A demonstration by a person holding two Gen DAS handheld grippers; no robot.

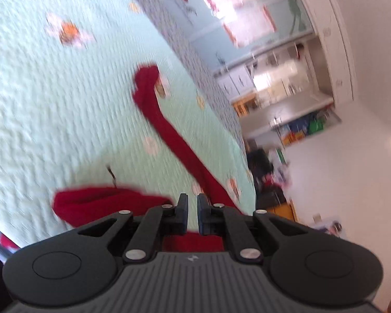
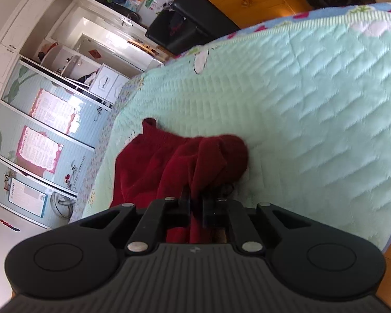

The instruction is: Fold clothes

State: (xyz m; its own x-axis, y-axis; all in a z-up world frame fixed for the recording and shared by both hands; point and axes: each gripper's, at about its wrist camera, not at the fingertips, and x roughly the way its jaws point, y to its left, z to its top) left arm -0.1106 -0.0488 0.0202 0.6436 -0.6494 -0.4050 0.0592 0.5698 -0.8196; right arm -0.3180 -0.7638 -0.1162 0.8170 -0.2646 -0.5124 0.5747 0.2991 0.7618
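- Your right gripper [image 2: 195, 203]: fingers nearly together, red cloth pinched between them.
- Red garment [image 2: 169, 161]: bunched on the quilt, rising into your gripper.
- Mint quilt [image 2: 313, 91]: under and right of the garment.
- White shelving [image 2: 72, 39]: far upper left of the garment.

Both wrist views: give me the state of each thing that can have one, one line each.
Red garment: unfolded, bunched on the quilt, part lifted.
Right gripper: shut on a fold of the garment.
Left gripper: jaws nearly together; red cloth sits behind them, but a grip cannot be confirmed; view is motion-blurred.
Green quilt: spread flat over the bed.
Cupboard shelves: open, stuffed with items.
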